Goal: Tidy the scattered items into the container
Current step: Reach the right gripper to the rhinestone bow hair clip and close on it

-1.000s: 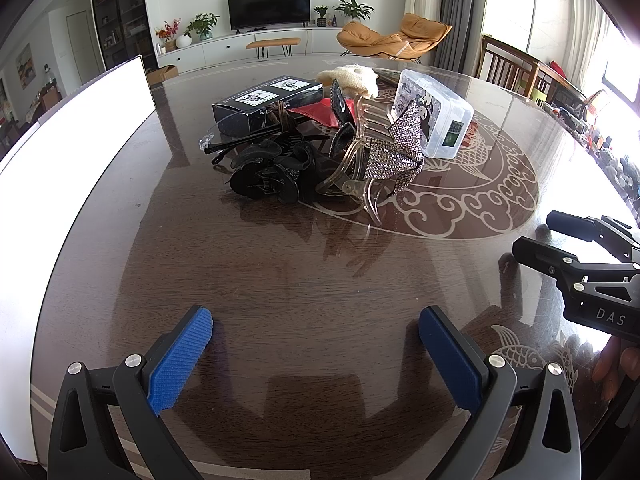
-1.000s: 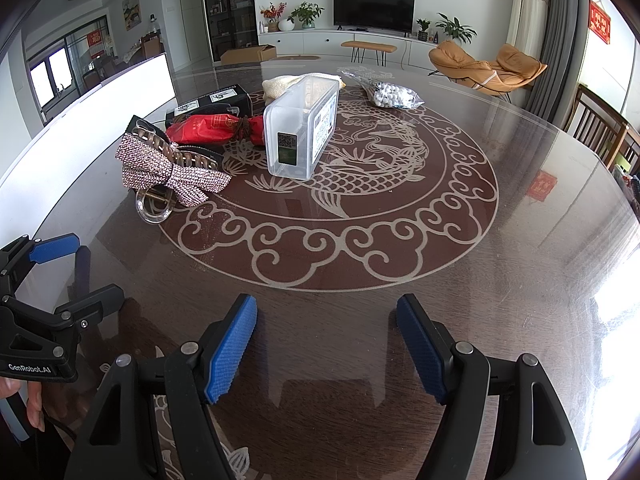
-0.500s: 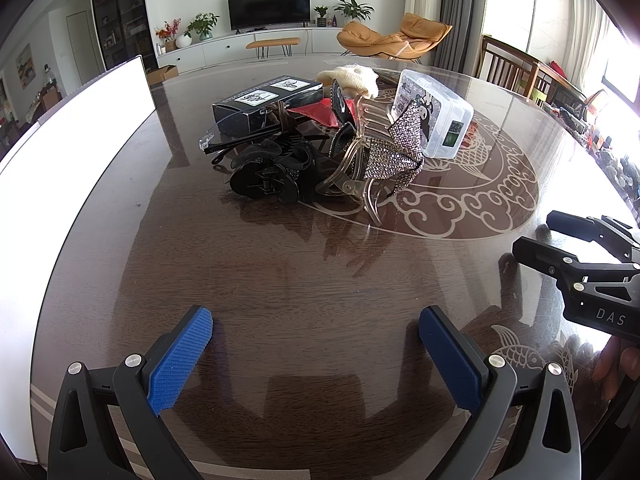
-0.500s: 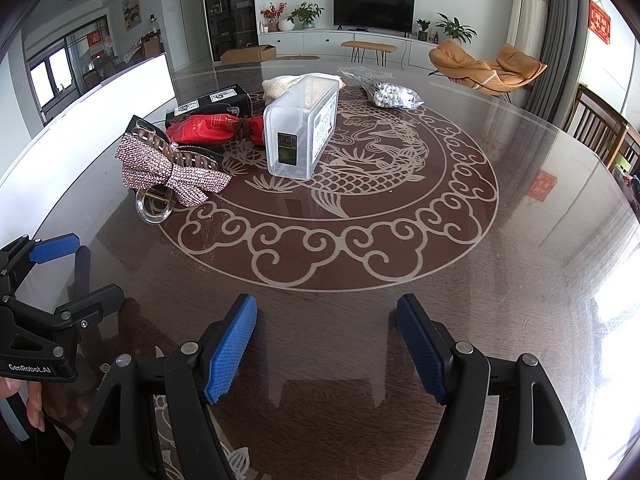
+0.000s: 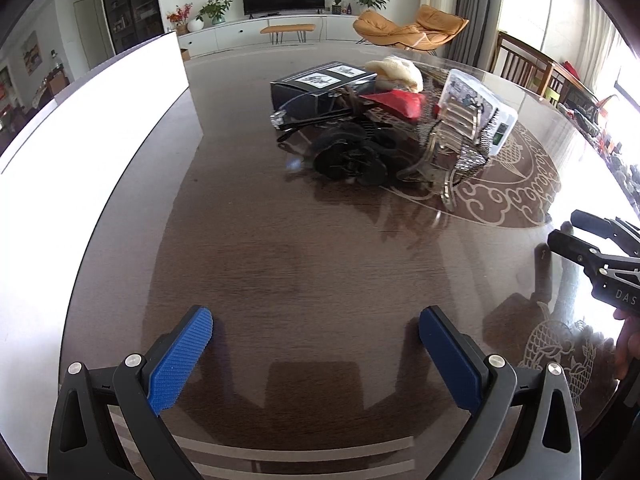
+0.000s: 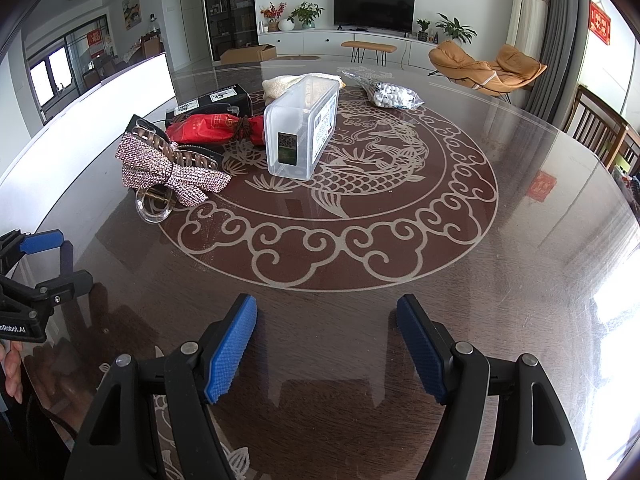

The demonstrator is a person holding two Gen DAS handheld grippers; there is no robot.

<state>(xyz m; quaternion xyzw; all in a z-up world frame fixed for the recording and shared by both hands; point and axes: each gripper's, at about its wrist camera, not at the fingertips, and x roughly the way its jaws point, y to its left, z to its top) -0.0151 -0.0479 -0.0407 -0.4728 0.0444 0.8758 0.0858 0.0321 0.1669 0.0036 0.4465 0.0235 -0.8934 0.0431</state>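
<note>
- Two grippers, both ours, gape empty: left gripper [image 5: 316, 344], then right gripper [image 6: 326, 350].
- Left of the clear box [image 6: 301, 126] lies the rhinestone bow clip [image 6: 172, 172], its long axis crosswise to us.
- We judge our left gripper nearer that clip.

Television [image 6: 373, 9], orange lounge chair [image 6: 486, 66], potted plants [image 6: 306, 14]

Bow clip [image 6: 172, 172] lies left of box [image 6: 300, 128] on table [image 6: 460, 280].
</note>
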